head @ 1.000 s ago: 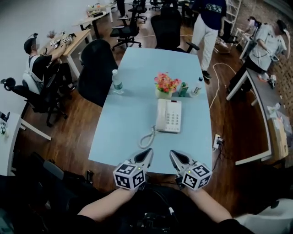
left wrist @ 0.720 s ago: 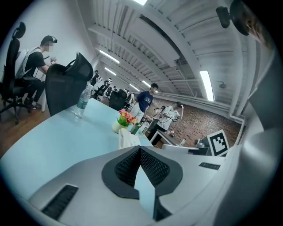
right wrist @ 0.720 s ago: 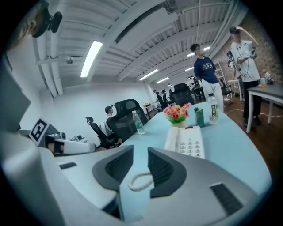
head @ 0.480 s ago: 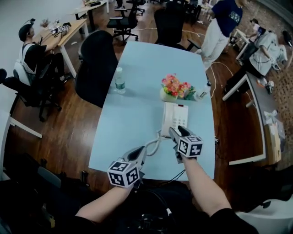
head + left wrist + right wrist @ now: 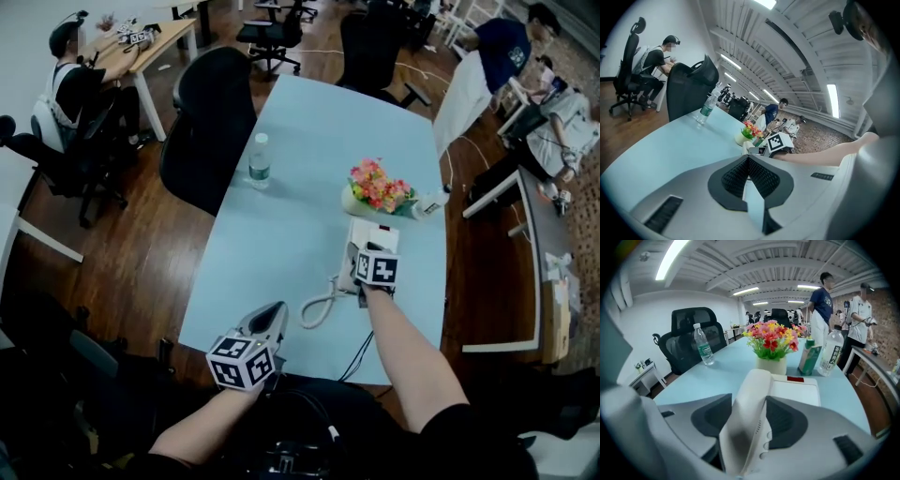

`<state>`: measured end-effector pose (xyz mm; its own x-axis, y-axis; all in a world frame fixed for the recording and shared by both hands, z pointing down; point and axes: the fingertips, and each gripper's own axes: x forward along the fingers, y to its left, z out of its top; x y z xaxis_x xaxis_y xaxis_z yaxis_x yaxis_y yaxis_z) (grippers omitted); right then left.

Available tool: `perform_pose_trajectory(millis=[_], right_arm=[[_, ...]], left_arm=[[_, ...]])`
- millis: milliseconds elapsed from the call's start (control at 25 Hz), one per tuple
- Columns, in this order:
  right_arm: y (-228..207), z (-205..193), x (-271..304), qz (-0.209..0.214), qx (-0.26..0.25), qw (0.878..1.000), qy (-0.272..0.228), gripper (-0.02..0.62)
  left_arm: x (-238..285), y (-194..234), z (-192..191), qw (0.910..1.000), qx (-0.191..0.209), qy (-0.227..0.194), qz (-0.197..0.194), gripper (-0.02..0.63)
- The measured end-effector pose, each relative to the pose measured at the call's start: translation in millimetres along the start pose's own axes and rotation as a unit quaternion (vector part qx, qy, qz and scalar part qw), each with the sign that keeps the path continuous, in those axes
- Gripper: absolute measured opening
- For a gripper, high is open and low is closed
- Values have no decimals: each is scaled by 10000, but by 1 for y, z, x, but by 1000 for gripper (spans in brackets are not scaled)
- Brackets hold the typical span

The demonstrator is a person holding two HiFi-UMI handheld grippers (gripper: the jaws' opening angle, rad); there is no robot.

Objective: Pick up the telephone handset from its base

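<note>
Right gripper (image 5: 749, 399) forward, fingers (image 5: 787, 423) opened astride handset (image 5: 752, 380)

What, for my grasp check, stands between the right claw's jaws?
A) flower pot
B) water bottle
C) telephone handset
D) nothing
C: the right gripper view shows the white telephone handset between the jaws of the right claw, which have just been opening and stand apart.

Long light-blue table (image 5: 281, 216), water bottle (image 5: 260, 160) upright near its left edge, potted flowers (image 5: 379, 187) toward the right edge, green carton (image 5: 806, 360) and clear bottle (image 5: 830, 357) beside the pot, white telephone base (image 5: 373, 233) just in front, coiled cord (image 5: 321, 307) toward the near edge.
</note>
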<state>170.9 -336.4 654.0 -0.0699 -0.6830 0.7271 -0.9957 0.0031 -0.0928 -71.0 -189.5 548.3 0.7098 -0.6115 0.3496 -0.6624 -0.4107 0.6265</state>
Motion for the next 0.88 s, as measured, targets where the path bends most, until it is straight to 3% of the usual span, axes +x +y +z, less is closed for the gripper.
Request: perform_pose_trajectory(millis=[240,480,600,760,880], right_arm=[[0,-6,23,-370,-147,9989,241,325],[-2,-13,31,-761,-654,9944,330,345],[-5,-9,28,-687,-208,9971,268,308],[-7,-3,20,-199,632,9978,76,262],[-4,7,3,64,703,9972,-239,249]], left_arm=[[2,19,-1,9995,-183,-48,255,0],[1,25,-1,9991,-240,-46,354,0],[2,21,0,9993,-206,-35,324,0],[2,13,-2,9996,-115,11,247,0],[1,7,-4,9998,-45,50,206,0]])
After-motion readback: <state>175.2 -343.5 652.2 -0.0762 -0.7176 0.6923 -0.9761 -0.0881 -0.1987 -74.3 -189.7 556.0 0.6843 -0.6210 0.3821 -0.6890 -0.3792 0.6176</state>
